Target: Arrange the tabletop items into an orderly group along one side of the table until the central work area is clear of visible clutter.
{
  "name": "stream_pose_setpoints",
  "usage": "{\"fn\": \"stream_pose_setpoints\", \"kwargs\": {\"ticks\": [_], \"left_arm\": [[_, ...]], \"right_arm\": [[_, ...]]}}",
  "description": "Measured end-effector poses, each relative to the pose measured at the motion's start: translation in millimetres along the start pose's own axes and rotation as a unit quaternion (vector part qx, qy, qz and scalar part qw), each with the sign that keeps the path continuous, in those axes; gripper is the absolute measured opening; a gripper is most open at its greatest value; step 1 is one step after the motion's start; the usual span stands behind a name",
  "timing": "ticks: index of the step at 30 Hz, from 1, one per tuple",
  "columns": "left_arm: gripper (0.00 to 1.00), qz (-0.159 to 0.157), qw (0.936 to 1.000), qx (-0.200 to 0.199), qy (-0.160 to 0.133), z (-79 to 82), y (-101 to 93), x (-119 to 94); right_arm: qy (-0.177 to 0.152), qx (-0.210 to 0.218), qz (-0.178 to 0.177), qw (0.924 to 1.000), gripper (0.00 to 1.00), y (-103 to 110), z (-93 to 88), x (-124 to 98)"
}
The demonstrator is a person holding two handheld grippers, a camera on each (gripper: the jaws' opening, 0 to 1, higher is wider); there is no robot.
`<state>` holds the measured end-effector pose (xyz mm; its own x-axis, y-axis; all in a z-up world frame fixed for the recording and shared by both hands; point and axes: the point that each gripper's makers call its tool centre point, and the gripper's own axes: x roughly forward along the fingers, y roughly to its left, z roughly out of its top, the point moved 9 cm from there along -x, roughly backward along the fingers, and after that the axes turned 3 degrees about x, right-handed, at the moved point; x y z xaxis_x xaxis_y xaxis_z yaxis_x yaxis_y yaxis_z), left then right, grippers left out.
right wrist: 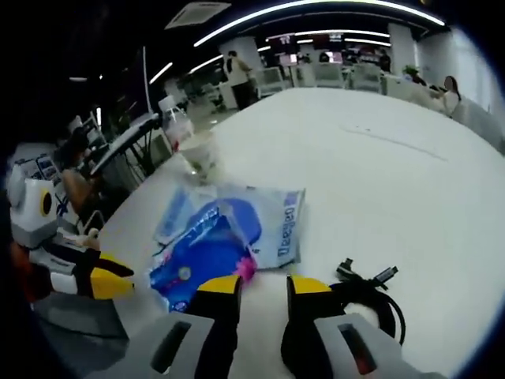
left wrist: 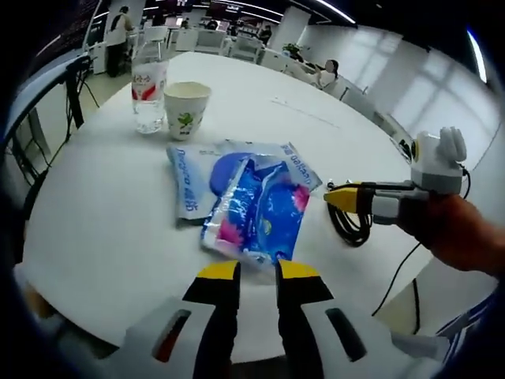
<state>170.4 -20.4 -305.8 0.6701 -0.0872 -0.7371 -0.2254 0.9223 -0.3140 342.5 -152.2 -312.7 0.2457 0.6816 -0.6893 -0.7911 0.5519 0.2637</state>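
Note:
On the round white table (left wrist: 102, 229) lie two overlapping plastic packets: a bright blue and pink one (left wrist: 260, 209) atop a pale blue one (left wrist: 189, 178). My left gripper (left wrist: 257, 272) hovers just short of the upper packet's near edge, jaws slightly apart and holding nothing. My right gripper (left wrist: 338, 196), held in a hand, comes in from the right above a coiled black cable (left wrist: 353, 223). In the right gripper view, the right gripper (right wrist: 264, 286) stands open between the packets (right wrist: 213, 237) and the cable (right wrist: 369, 294). The left gripper (right wrist: 110, 280) shows at the left.
A clear water bottle (left wrist: 148, 87) and a paper cup (left wrist: 186, 109) stand side by side beyond the packets, near the table's far left edge; both also appear in the right gripper view, the cup (right wrist: 201, 158) and the bottle (right wrist: 177, 130). Chairs and people fill the room beyond.

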Motion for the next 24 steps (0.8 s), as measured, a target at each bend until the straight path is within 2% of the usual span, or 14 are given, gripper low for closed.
{"fn": "stream_pose_setpoints", "kwargs": {"ticks": [3,7,17,24], "left_arm": [[0.19,-0.006,0.9999,-0.016,0.003,-3.8,-1.9,3],[0.21,-0.003,0.9998,-0.016,0.012,-8.2,-2.5,6],[0.24,-0.005,0.9990,-0.041,0.014,-7.0,-5.9,8],[0.25,-0.001,0.9989,-0.044,0.014,-8.0,-4.0,11]], "right_arm": [[0.002,-0.011,0.006,0.9999,0.25,2,7.3,5],[0.007,-0.027,0.014,0.9995,0.26,7,12.9,14],[0.028,-0.055,0.032,0.9976,0.31,19,26.3,38],[0.040,-0.065,0.041,0.9963,0.31,23,31.0,50]]}}
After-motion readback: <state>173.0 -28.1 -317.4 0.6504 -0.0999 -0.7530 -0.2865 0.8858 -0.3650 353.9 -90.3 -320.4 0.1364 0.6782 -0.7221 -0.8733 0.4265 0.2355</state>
